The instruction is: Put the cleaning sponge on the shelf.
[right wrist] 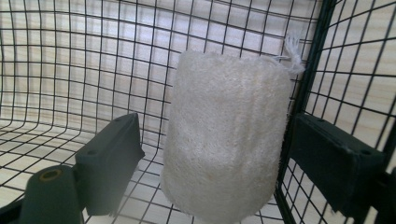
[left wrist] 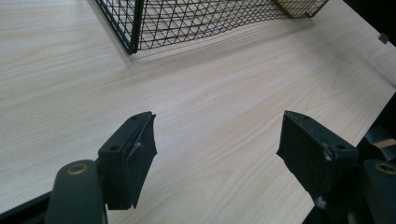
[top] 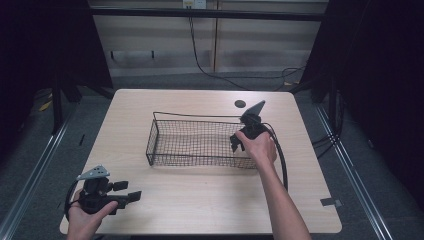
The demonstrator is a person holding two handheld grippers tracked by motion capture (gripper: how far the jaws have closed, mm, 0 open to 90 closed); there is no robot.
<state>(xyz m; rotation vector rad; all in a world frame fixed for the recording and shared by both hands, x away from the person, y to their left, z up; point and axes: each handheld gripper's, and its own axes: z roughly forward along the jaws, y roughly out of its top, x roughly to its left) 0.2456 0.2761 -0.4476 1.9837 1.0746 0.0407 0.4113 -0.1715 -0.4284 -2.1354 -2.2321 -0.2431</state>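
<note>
A black wire basket (top: 156, 141) stands in the middle of the pale wooden table (top: 200, 200). My right gripper (top: 236, 144) reaches down into its right end. In the right gripper view a white, fibrous loofah-like roll (right wrist: 229, 140) stands upright in the basket's corner (right wrist: 306, 88), between the jaws of my right gripper (right wrist: 215, 140). The jaws are open, and a gap shows beside the left pad (right wrist: 112, 158). My left gripper (top: 127, 190) rests at the table's front left, open with nothing in it (left wrist: 217, 140), pointing toward the basket (left wrist: 135, 23).
A small dark round spot (top: 240, 104) marks the table behind the basket. A piece of grey tape (top: 330, 202) sits at the front right edge. The right gripper's cable (top: 283, 160) loops beside the forearm. Dark floor surrounds the table.
</note>
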